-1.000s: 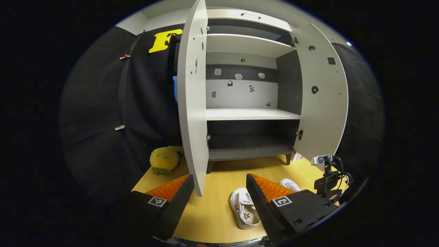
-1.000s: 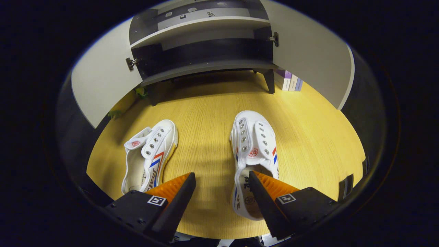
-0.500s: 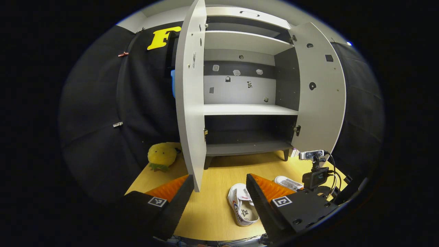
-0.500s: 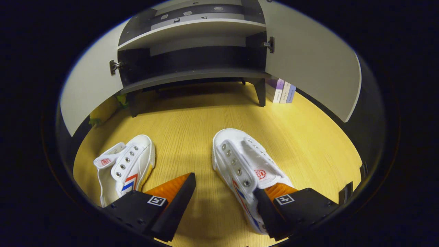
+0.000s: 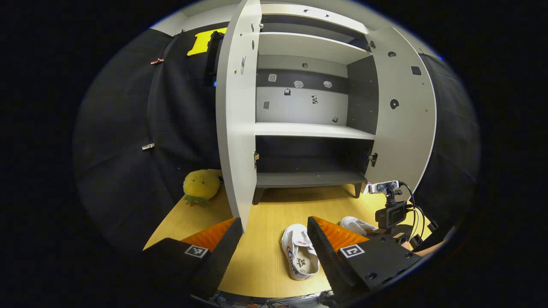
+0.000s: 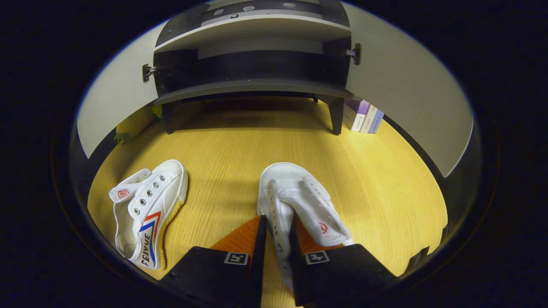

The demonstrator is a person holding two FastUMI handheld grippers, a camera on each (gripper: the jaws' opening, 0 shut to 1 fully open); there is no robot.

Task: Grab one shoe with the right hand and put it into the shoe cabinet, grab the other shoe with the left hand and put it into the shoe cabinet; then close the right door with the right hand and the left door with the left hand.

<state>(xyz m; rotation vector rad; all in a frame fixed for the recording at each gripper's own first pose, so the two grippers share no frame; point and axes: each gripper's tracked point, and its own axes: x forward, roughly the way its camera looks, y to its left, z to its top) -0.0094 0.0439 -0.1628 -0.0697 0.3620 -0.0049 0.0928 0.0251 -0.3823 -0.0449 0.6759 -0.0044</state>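
Task barely begun: one shoe (image 6: 295,201) on the tabletop (image 6: 239,149) is pinched by the closed right gripper (image 6: 277,239), the other shoe (image 6: 147,211) lies left, untouched, left gripper (image 5: 274,233) held open, cabinet (image 5: 308,130) empty, both doors unclosed.

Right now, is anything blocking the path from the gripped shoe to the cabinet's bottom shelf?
Nothing visible does. The right gripper is pinching the side wall of one shoe; bare wood table lies ahead, both doors stand open, and the bottom shelf looks empty.
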